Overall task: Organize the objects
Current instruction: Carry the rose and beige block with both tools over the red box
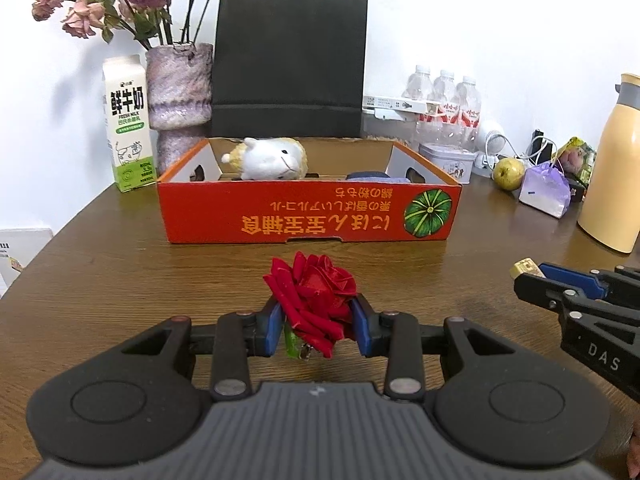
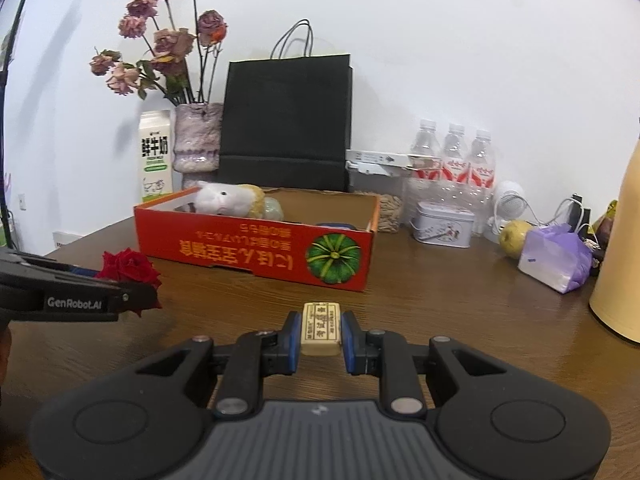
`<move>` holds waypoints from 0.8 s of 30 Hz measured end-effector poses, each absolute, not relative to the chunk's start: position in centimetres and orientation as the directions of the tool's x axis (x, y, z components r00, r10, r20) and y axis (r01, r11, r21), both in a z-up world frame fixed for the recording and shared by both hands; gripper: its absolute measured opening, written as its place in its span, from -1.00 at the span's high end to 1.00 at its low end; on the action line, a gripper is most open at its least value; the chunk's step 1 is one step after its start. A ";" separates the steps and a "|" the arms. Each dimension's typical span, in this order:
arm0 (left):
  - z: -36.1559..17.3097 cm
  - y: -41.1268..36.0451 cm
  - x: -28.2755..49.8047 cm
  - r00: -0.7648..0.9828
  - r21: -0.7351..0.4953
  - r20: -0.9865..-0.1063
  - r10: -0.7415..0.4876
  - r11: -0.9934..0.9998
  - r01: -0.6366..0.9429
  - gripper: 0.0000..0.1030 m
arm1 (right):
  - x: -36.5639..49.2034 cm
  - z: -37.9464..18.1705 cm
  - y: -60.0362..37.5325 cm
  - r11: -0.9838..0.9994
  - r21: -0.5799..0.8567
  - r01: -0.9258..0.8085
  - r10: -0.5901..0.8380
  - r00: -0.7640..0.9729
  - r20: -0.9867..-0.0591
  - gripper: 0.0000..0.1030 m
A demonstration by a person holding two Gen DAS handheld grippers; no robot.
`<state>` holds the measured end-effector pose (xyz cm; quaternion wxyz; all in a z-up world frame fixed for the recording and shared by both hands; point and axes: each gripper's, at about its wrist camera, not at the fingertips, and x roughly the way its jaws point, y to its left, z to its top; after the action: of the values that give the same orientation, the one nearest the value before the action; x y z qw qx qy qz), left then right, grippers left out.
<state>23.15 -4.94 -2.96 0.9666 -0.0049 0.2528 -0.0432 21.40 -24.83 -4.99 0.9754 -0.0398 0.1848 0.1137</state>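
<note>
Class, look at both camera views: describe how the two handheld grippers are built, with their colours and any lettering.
Both are black plastic with blue finger pads, silver round pins and a ribbed grey base. The left gripper reads "GenRobot.AI" on its side; the right gripper shows "DAS".

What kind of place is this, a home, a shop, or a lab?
Most likely a home, at a dining or side table. The wooden table stands against a plain wall and carries everyday clutter: a vase of dried roses, a milk carton, water bottles and a thermos jug.
</note>
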 end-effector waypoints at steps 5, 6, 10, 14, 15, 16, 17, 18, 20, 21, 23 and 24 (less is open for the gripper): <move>-2.6 -4.4 23.0 0.875 -0.039 -0.478 -0.080 0.997 0.070 0.30 | 21.5 -4.7 -24.0 0.970 -0.023 -0.241 0.217 0.908 -0.357 0.62; -2.6 -4.3 23.0 0.876 -0.040 -0.475 -0.079 0.997 0.069 0.30 | 21.5 -4.6 -23.9 0.970 -0.021 -0.242 0.219 0.909 -0.356 0.61; -2.1 -4.1 23.0 0.883 -0.043 -0.463 -0.073 0.997 0.060 0.30 | 21.8 -4.3 -23.3 0.969 -0.019 -0.248 0.226 0.910 -0.347 0.62; -1.5 -3.8 23.2 0.891 -0.050 -0.449 -0.063 0.998 0.045 0.30 | 22.3 -3.8 -22.7 0.965 -0.027 -0.260 0.236 0.912 -0.336 0.61; -1.4 -3.8 23.3 0.892 -0.051 -0.448 -0.061 0.998 0.042 0.30 | 22.5 -3.7 -22.6 0.965 -0.027 -0.261 0.237 0.912 -0.335 0.61; -1.3 -3.7 23.5 0.893 -0.051 -0.447 -0.058 0.998 0.039 0.30 | 22.7 -3.6 -22.5 0.965 -0.027 -0.262 0.238 0.912 -0.333 0.61; -1.2 -3.7 23.7 0.894 -0.050 -0.446 -0.055 0.998 0.037 0.30 | 22.9 -3.5 -22.5 0.965 -0.027 -0.262 0.239 0.913 -0.331 0.62; -1.0 -3.7 23.9 0.894 -0.051 -0.445 -0.055 0.998 0.035 0.30 | 23.1 -3.3 -22.4 0.964 -0.028 -0.263 0.240 0.914 -0.327 0.61; -0.9 -3.6 24.3 0.894 -0.056 -0.444 -0.055 0.998 0.034 0.30 | 23.6 -3.0 -22.3 0.964 -0.026 -0.265 0.243 0.916 -0.320 0.62; -0.7 -3.6 24.6 0.895 -0.055 -0.442 -0.053 0.998 0.032 0.30 | 23.8 -2.8 -22.2 0.964 -0.027 -0.266 0.244 0.917 -0.317 0.62; -0.5 -3.6 25.1 0.898 -0.051 -0.438 -0.047 0.998 0.028 0.30 | 24.2 -2.6 -21.9 0.964 -0.027 -0.263 0.242 0.918 -0.313 0.62; -0.4 -3.6 25.4 0.899 -0.051 -0.436 -0.045 0.998 0.026 0.30 | 24.5 -2.5 -21.9 0.964 -0.025 -0.264 0.244 0.918 -0.313 0.62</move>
<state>25.42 -3.62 -0.43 0.9741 -0.0220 0.2241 -0.0182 24.55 -21.85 -2.52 0.9787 -0.0335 0.1552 0.1297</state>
